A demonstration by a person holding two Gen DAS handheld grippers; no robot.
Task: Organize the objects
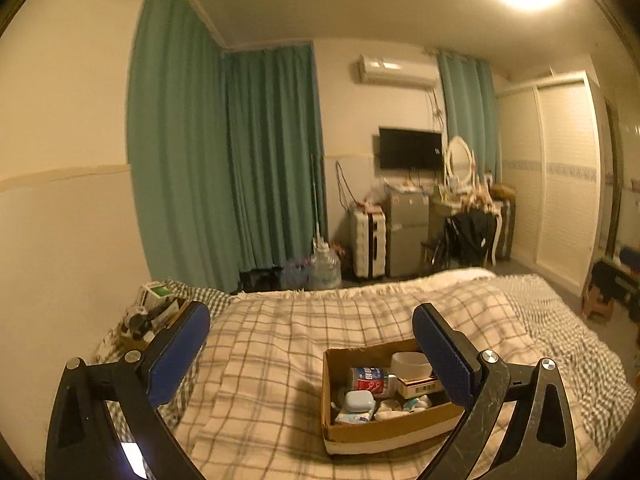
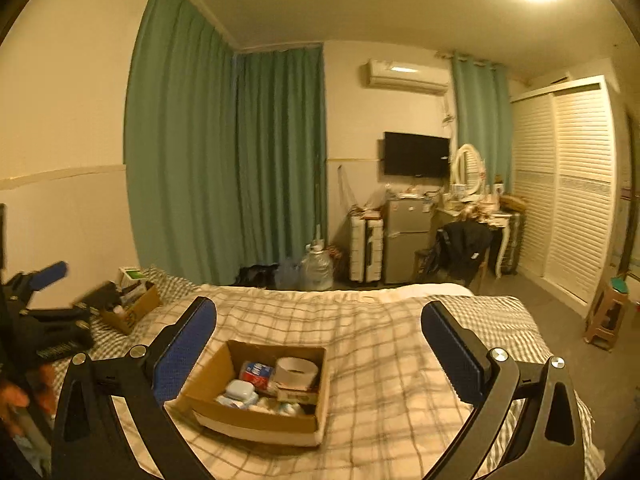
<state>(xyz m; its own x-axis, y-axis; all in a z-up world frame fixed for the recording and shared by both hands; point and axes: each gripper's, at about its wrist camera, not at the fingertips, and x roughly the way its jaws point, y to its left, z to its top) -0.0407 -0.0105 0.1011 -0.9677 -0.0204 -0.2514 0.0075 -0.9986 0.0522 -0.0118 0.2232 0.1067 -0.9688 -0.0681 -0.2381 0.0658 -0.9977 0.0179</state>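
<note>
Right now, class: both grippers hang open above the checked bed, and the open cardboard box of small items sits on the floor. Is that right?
Not quite. The open cardboard box sits on the checked bed, not the floor, as the right wrist view shows. Both grippers do hang with jaws open.

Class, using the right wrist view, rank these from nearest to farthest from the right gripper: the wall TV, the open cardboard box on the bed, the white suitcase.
1. Cardboard box, on the bed just ahead, left of centre.
2. White suitcase, on the floor past the bed's foot.
3. TV, on the far wall.
</note>
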